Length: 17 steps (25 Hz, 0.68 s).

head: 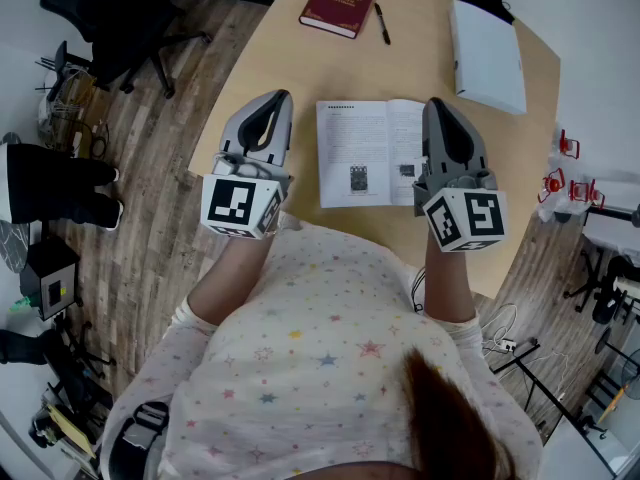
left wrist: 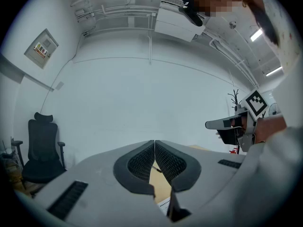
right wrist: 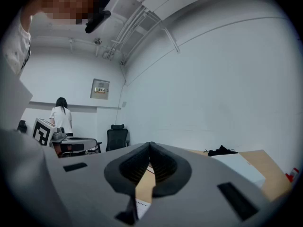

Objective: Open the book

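The book (head: 365, 153) lies open on the surface (head: 290, 58) just in front of me, between my two grippers. My left gripper (head: 281, 96) is beside its left page — fingers pressed together, nothing in them. My right gripper (head: 437, 103) overlaps the right page's edge — fingers together too.

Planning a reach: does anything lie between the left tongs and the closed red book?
Nothing visible does: only bare tabletop lies between the left tongs and the red book; the pen lies right of it.
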Tool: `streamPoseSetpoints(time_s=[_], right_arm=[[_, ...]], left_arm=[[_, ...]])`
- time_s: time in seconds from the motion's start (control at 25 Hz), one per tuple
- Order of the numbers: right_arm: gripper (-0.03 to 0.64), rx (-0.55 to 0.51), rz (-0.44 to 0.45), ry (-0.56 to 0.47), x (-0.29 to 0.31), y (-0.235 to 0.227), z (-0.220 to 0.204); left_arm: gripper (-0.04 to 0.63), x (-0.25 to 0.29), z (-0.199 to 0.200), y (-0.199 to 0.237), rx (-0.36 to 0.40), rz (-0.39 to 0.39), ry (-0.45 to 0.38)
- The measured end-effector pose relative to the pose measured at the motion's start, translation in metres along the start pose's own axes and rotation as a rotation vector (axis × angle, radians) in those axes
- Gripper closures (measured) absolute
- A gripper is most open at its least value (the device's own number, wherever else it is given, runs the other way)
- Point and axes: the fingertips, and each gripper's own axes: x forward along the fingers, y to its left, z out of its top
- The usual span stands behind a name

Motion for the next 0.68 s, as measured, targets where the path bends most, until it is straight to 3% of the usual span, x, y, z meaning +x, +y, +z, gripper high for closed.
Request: streamPoseSetpoints(time_s=[0.68], right_arm=[[0.617, 0.032, -0.03, -0.004, -0.0052, -0.0085, -0.0051]], left_arm=[[0.581, -0.0017, 0.0003, -0.0047, 0.0, -0.012, -0.001]])
